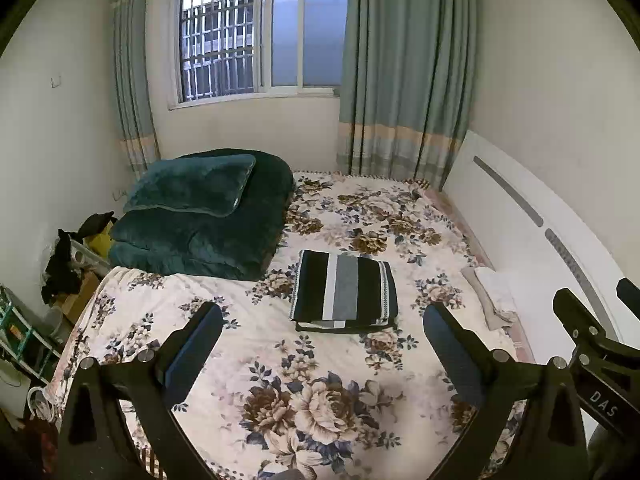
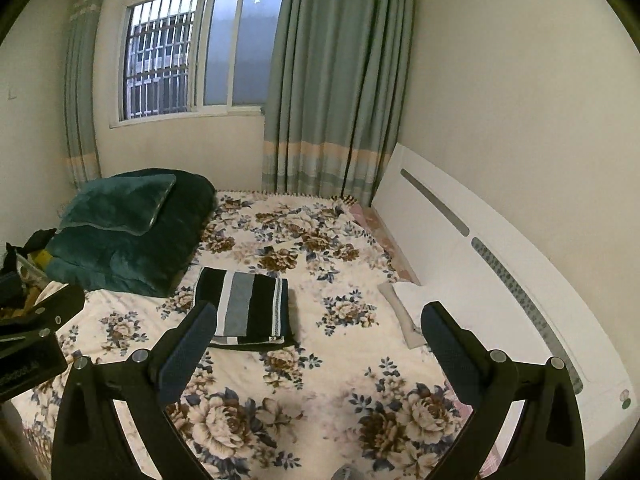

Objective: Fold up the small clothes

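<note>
Closest to the cameras, both black two-finger grippers hang over the floral bedspread with nothing in them. The left gripper (image 1: pixel 323 320) has its jaws spread wide, and the right gripper (image 2: pixel 320 320) is just as released. The cream blanket with brown and blue roses (image 1: pixel 320 400) covers the whole bed under them.

A bit further up sits the folded black, white and grey striped cloth (image 1: pixel 345 291), a neat flat rectangle lying on the blanket around mid-bed. From the right wrist it (image 2: pixel 245 309) lands left of centre, with its near corner hidden behind the left fingertip.

Over by the white headboard panel (image 1: pixel 520 240) there's a small pale folded cloth (image 1: pixel 494 292); the right view only catches part of it, the rest sits behind the right finger. The left view picks up a bit of the other gripper at its right edge; the right view shows a black block at its left edge.

Further back is a folded dark green plush quilt with a matching pillow on top (image 1: pixel 200 216). Left of the bed, only the left view shows a cluttered rack with dark stuff piled on it (image 1: pixel 68 264), too jumbled to make out. At the back: a barred window (image 1: pixel 256 36) and grey-green curtains (image 1: pixel 404 72).
</note>
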Demonstrator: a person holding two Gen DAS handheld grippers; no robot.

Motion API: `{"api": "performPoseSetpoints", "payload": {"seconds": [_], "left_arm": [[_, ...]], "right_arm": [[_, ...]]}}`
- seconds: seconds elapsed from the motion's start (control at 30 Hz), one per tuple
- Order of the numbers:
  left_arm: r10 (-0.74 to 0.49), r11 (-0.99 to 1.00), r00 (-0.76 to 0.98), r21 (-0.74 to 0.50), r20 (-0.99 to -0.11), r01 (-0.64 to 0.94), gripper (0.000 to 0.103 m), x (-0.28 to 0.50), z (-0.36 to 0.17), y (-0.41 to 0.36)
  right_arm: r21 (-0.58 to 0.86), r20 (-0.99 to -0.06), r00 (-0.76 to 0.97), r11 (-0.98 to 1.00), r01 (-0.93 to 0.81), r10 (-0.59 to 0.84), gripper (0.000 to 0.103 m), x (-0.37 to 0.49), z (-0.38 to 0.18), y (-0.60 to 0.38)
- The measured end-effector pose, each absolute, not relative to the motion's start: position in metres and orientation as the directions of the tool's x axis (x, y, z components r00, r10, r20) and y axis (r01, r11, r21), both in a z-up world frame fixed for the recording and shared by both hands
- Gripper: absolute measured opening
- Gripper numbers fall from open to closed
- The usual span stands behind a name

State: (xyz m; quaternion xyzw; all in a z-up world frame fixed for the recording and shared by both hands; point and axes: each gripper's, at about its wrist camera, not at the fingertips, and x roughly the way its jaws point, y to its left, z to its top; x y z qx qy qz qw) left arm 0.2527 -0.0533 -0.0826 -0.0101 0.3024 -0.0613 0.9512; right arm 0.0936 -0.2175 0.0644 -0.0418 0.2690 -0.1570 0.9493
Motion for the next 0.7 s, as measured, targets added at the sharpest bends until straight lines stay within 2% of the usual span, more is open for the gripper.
{"api": "performPoseSetpoints", "payload": {"seconds": [0.7], "left_arm": [[-0.085,0.996,0.834,-0.051,-0.545,0.068,0.103,0.228,-0.081,-0.048]], "right_arm": [[-0.139,-0.512,0.815,0.963,0.232,-0.270,0.103,0.090,0.075,-0.227]]}}
